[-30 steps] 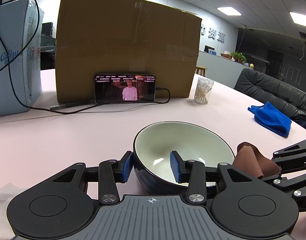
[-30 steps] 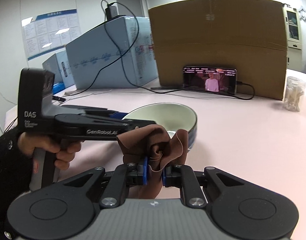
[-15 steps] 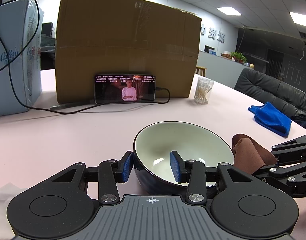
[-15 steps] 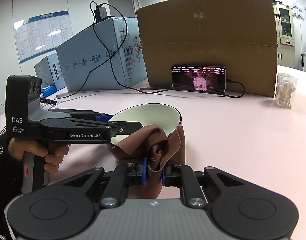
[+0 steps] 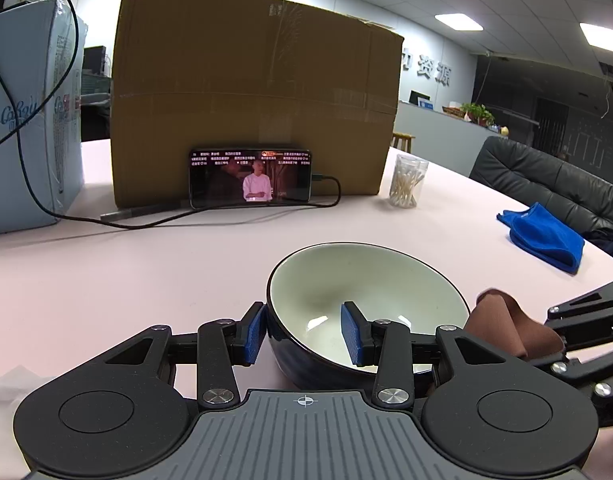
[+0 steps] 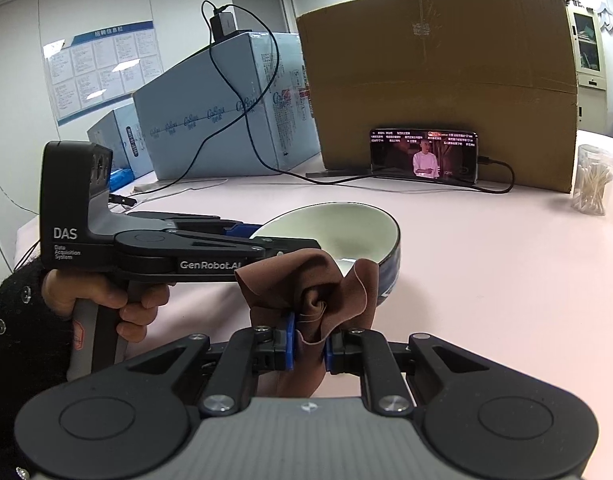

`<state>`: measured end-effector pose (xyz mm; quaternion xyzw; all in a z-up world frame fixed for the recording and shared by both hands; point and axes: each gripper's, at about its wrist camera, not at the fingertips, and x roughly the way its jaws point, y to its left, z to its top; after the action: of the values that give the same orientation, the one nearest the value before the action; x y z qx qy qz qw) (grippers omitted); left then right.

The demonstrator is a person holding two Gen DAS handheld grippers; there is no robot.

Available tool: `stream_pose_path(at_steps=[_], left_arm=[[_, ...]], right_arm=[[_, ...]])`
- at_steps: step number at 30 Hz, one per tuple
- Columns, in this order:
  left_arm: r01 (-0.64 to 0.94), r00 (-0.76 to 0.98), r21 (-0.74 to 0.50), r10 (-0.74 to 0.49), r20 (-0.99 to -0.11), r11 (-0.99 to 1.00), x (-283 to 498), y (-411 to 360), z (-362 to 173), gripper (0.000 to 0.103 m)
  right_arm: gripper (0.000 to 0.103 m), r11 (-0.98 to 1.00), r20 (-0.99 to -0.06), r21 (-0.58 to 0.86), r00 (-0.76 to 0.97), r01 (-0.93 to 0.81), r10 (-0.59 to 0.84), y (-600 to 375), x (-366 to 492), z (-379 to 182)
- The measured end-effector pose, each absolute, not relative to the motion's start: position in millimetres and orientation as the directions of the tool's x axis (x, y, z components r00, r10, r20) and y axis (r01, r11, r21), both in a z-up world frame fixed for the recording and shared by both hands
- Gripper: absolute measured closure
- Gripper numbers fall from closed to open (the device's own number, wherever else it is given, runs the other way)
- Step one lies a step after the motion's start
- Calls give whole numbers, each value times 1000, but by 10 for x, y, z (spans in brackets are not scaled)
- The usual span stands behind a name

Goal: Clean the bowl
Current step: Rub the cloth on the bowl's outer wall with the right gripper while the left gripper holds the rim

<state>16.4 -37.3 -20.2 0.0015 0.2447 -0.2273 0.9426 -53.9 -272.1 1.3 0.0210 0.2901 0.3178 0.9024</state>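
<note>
A bowl (image 5: pixel 366 280), dark blue outside and cream inside, stands on the pink table (image 5: pixel 146 264). My left gripper (image 5: pixel 304 334) is shut on its near rim, one blue pad outside the wall and one inside. In the right wrist view a hand holds that left gripper (image 6: pixel 242 232) at the left side of the bowl (image 6: pixel 346 224). My right gripper (image 6: pixel 308 344) is shut on a crumpled brown cloth (image 6: pixel 306 280), which hangs just before the bowl's near rim. The left wrist view shows the brown cloth (image 5: pixel 506 324) and right gripper (image 5: pixel 562 332) beside the bowl's right side.
A big cardboard box (image 5: pixel 250 112) stands at the back with a lit phone (image 5: pixel 250 178) leaning on it and a black cable (image 5: pixel 146 222) across the table. A jar of cotton swabs (image 5: pixel 406 182), a blue cloth (image 5: pixel 542 236), light blue cartons (image 6: pixel 226 112) and a dark sofa (image 5: pixel 546 176) surround.
The right gripper with the brown cloth has shifted only slightly beside the bowl. The left gripper and the bowl have kept still.
</note>
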Motion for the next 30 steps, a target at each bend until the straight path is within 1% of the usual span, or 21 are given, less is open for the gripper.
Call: stream_pose_path(at_steps=[6, 12, 15, 22, 30], left_arm=[[428, 779, -105, -425, -461, 898, 165, -380, -205, 65], [429, 780, -100, -424, -460, 898, 152, -394, -203, 65], [428, 780, -99, -423, -460, 898, 151, -397, -202, 65], [426, 780, -102, -422, -462, 899, 148, -398, -201, 65], [427, 780, -101, -422, -461, 899, 158, -373, -205, 65]], right_arm=[[87, 793, -497, 228, 633, -565, 594, -2732, -552, 18], [87, 844, -488, 212, 694, -493, 528, -2904, -464, 48], [87, 846, -490, 213, 695, -490, 526, -2903, -439, 34], [87, 817, -495, 213, 661, -536, 564, -2781, -487, 4], [87, 804, -491, 240, 646, -544, 584, -2777, -510, -3]])
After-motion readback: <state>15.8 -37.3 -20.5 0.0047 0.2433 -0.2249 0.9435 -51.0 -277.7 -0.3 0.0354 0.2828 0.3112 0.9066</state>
